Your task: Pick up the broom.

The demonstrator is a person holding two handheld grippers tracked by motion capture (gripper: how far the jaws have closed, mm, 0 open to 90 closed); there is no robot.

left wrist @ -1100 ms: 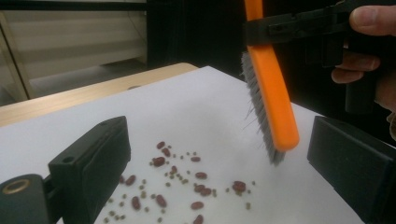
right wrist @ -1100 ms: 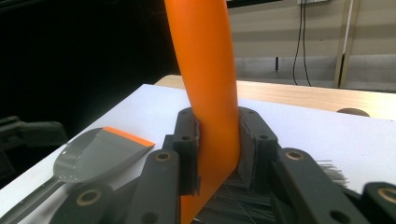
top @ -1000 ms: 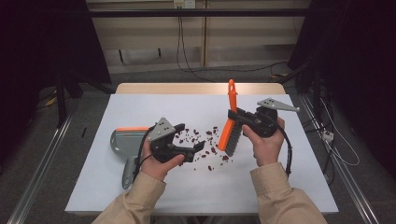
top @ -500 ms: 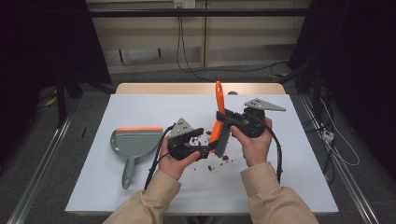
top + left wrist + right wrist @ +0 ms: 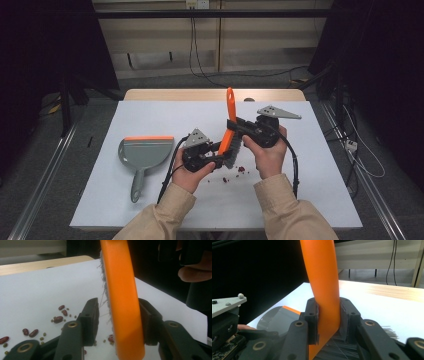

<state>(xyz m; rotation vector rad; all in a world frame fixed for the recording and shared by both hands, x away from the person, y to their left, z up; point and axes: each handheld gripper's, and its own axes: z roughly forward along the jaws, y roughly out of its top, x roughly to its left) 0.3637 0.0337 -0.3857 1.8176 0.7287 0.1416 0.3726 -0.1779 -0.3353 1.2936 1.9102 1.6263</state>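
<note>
An orange-handled brush (image 5: 229,127) stands tilted above the white table sheet (image 5: 310,165), handle up. My right gripper (image 5: 235,131) is shut on its handle; in the right gripper view both jaws press the orange handle (image 5: 323,282). My left gripper (image 5: 222,159) sits at the brush head, open. In the left gripper view the orange back (image 5: 122,302) stands between the jaws, close to one jaw, with a small gap and stray bristles on the other side. Red beans and small green seeds (image 5: 58,318) lie scattered on the sheet under the brush (image 5: 235,172).
A grey dustpan with an orange lip (image 5: 145,152) lies flat on the left of the sheet, handle toward the person; it also shows behind the jaws (image 5: 278,318). The wooden table edge runs along the back. Cables trail from both grippers.
Both hands have come together toward the table's middle. The left gripper moved right, away from the dustpan, and now has the brush head between its jaws. The brush tilted and shifted left.
</note>
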